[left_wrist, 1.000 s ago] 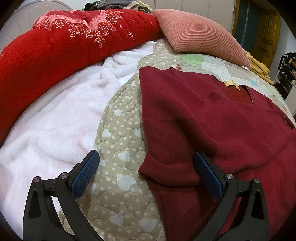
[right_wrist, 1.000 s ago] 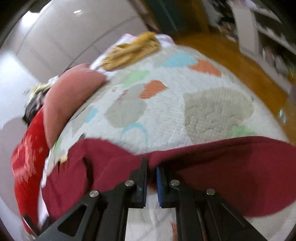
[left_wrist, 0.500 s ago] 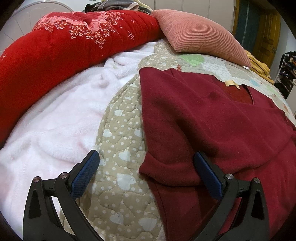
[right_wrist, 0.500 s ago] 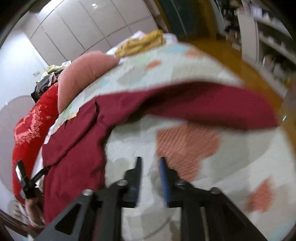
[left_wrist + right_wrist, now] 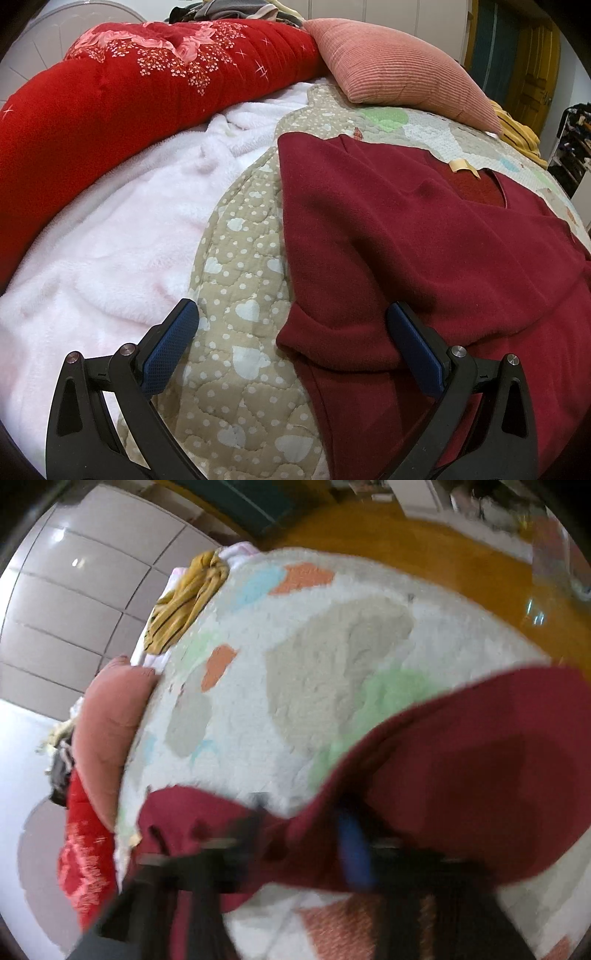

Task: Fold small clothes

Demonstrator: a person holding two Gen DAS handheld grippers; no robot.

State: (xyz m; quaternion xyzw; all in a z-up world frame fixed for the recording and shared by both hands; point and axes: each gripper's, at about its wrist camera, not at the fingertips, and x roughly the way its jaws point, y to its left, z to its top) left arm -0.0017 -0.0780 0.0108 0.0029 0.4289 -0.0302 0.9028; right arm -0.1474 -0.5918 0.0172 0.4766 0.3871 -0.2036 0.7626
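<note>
Lying between left gripper (image 5: 293,341) fingers: sweater (image 5: 424,236) hem.

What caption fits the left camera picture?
Open left gripper hovering by the folded corner of a dark red sweater on the quilt.

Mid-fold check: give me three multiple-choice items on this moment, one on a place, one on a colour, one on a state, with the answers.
1. Where is the pink cushion?
A. beyond the sweater's collar
B. on the sweater
C. on the floor

2. What colour is the sweater?
A. navy
B. dark red
C. yellow

3. How is the left hand-held gripper?
A. shut on cloth
B. out of view
C. open

Answers: 1 A, it lies past the neckline label; 2 B, maroon in both views; 3 C, its blue pads stand wide apart.
</note>
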